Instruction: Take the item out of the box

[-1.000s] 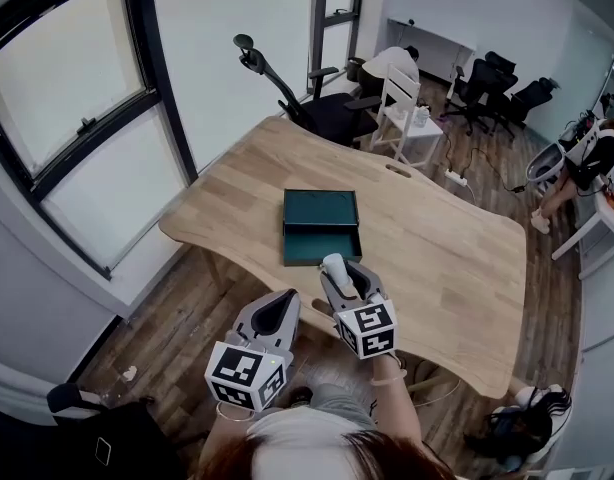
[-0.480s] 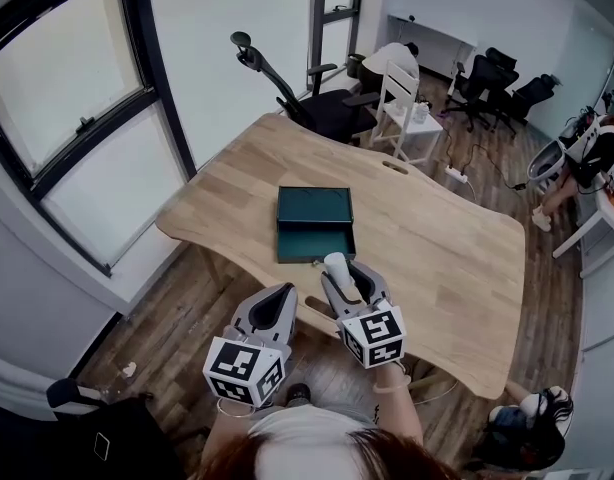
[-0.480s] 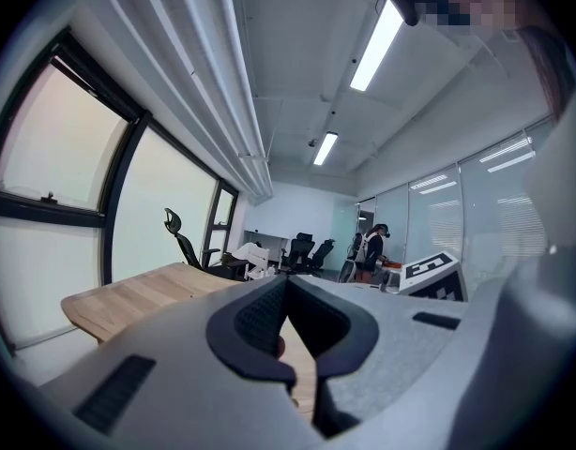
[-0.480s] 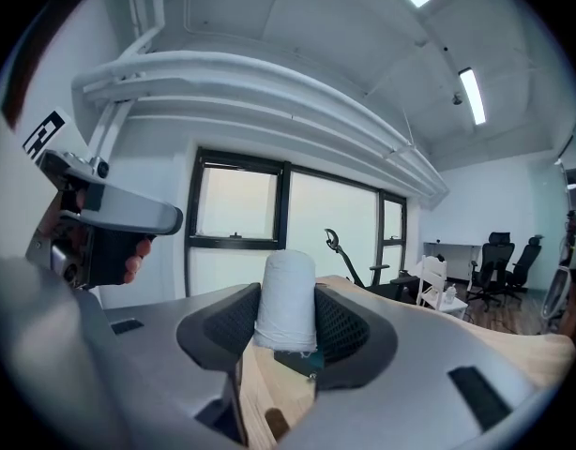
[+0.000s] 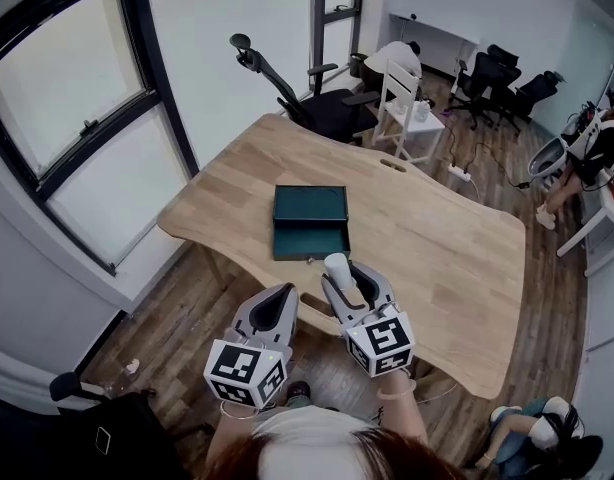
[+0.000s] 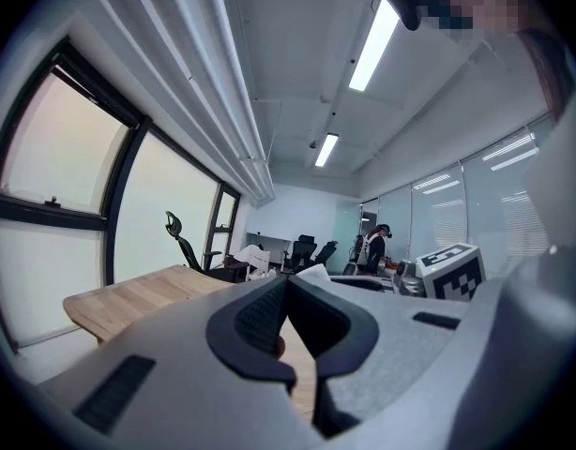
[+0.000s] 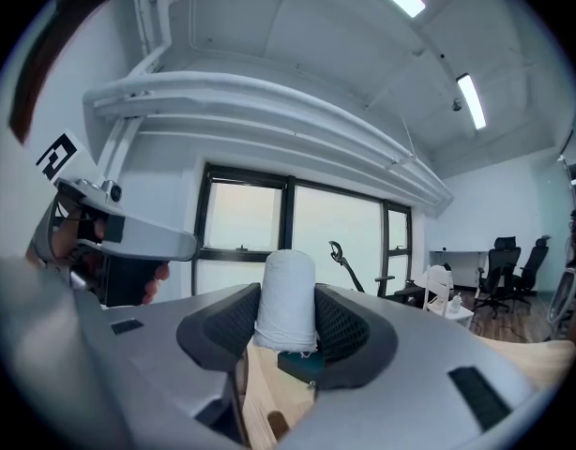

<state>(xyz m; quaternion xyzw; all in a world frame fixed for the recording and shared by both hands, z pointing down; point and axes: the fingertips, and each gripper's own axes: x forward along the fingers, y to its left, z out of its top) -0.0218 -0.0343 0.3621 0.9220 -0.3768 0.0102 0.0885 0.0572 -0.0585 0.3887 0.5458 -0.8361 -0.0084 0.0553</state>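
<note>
An office room with tall windows [image 5: 82,118] and a wood-plank floor is seen from above, with a large light wooden table [image 5: 457,258] at its centre. A black office chair [image 5: 287,93] and a white chair [image 5: 402,108] are placed at the table's far side, and a person [image 5: 587,158] is seen at the right edge of the room. An open dark teal box [image 5: 311,223] is set flat near the table's near-left edge. The right gripper [image 5: 343,273] is held just in front of the box, over the table's near edge, and its jaws are pressed on a white roll [image 5: 336,264], which is gripped upright and is clear of the box. The left gripper [image 5: 283,296] is held beside it, lower and to the left, off the table, with its jaws closed together and nothing between them.
</note>
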